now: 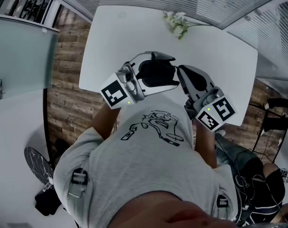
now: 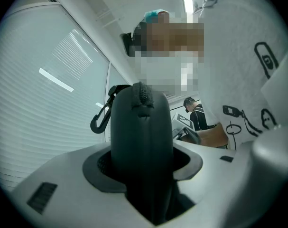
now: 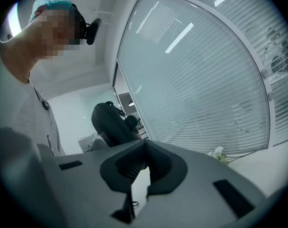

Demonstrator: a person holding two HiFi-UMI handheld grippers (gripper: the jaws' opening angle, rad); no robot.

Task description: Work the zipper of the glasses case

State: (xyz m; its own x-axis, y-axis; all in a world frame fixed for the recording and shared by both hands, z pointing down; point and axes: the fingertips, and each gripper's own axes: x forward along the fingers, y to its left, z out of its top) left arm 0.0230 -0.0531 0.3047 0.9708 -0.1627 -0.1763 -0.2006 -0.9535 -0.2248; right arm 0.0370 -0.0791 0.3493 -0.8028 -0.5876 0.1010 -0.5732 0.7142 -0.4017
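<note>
the left hand-held gripper (image 2: 143, 156) is clamping the dark grey oval hard-shell glasses case (image 2: 141, 127) in the air above the white surface (image 1: 219, 56), while the right hand-held gripper (image 3: 144, 148), pressed together, is nosing its end, the zipper (image 2: 142, 95) seemingly yet unopened.

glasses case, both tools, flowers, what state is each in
glasses case, held in the air, looks zipped at the end in view
left tool, shut on the glasses case
right tool, shut, tips near the glasses case, nothing seen between them
flowers, lying on the table
</note>
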